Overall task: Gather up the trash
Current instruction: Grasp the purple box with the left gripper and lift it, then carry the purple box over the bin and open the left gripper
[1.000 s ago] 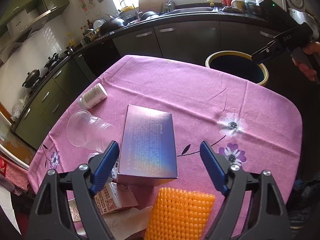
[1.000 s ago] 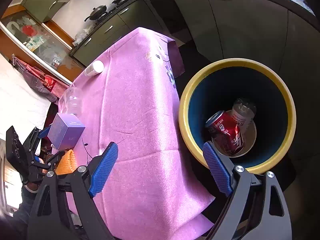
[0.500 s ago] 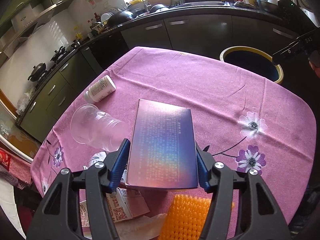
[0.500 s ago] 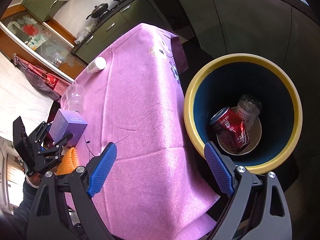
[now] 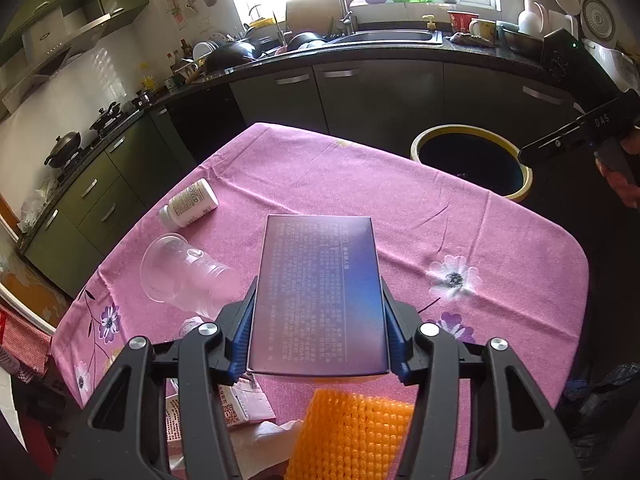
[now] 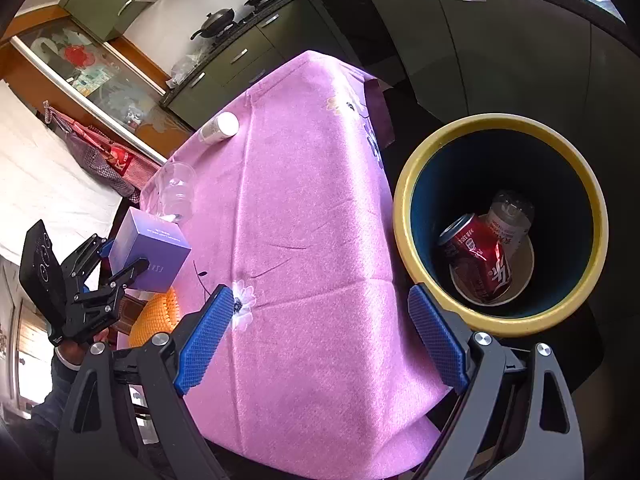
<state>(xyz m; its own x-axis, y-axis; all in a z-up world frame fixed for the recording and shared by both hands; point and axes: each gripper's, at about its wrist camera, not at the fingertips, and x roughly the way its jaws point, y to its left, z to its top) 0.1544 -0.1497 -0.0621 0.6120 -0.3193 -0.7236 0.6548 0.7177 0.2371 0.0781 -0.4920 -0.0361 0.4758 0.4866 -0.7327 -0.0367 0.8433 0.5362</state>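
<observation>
1. The left gripper (image 5: pixel 318 326) clamps the purple box (image 5: pixel 320 292) by its two long sides, above the table (image 5: pixel 500 240).
2. The box looks light, thin cardboard; squeezing hard may dent it.
3. The right gripper (image 6: pixel 322 338) is open and empty near the bin (image 6: pixel 408 208).

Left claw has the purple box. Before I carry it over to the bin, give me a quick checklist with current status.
1. Grip on the purple box: ok, both pads of the left claw press its long sides.
2. Box off the pink tablecloth: ok, the right wrist view shows it raised.
3. Yellow-rimmed bin open with room: ok, only a red can, a bottle and a paper bowl at the bottom.
4. Right claw clear of the bin mouth: not ok, it sits open beside the rim.
5. Clear cup beside the box: cannot tell if touching.
</observation>
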